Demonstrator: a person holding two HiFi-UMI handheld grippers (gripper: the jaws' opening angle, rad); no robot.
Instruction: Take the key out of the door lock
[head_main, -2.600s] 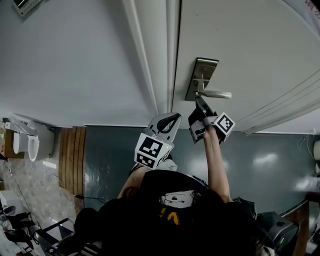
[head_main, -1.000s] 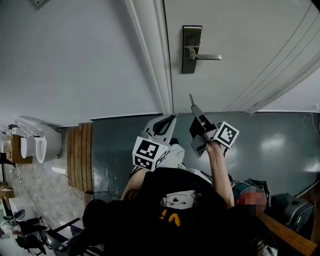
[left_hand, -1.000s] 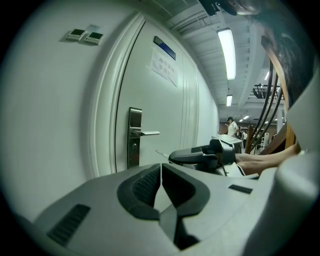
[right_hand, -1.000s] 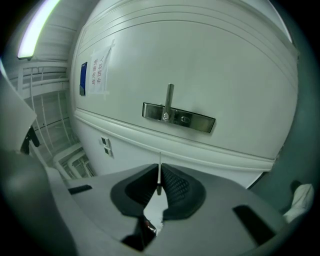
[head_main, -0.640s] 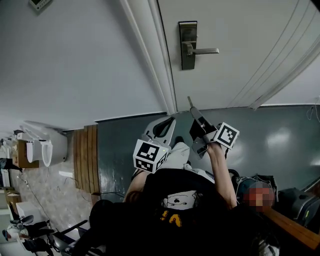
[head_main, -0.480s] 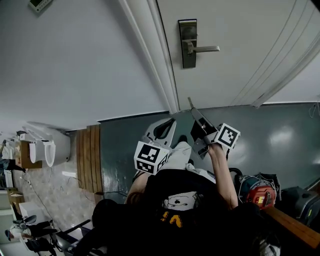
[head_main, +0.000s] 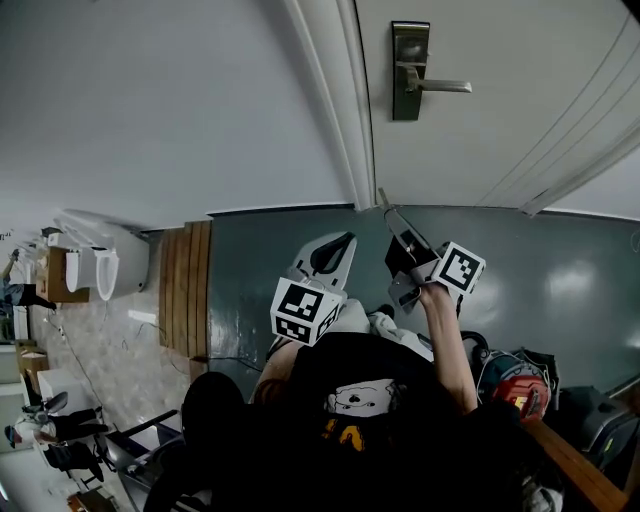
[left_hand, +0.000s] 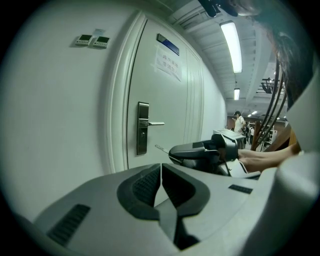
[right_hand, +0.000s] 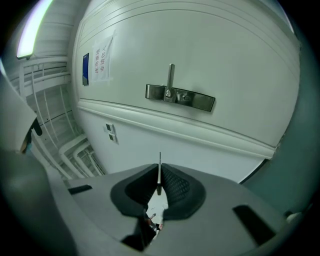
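The door's metal lock plate (head_main: 410, 70) with its lever handle (head_main: 445, 87) is at the top of the head view, and nothing sticks out of it. My right gripper (head_main: 392, 218) is well back from the door, over the floor, shut on the thin metal key (head_main: 383, 200), whose blade pokes out past the tips. In the right gripper view the key (right_hand: 159, 161) stands edge-on between the pads of the right gripper (right_hand: 159, 176), with the lock plate (right_hand: 192, 99) far ahead. My left gripper (left_hand: 161, 169) is shut with nothing in it, beside the right gripper (left_hand: 200, 152).
White urinals (head_main: 85, 275) and a strip of wooden flooring (head_main: 185, 290) lie to the left. A red and black object (head_main: 515, 385) sits on the floor at the right. A paper notice (left_hand: 167, 62) hangs on the door. A person (left_hand: 239, 120) stands down the corridor.
The right gripper was at the lock plate; it has since drawn back from the door with the key between its pads. Over the last second the head view has shifted, and both grippers hold their poses.
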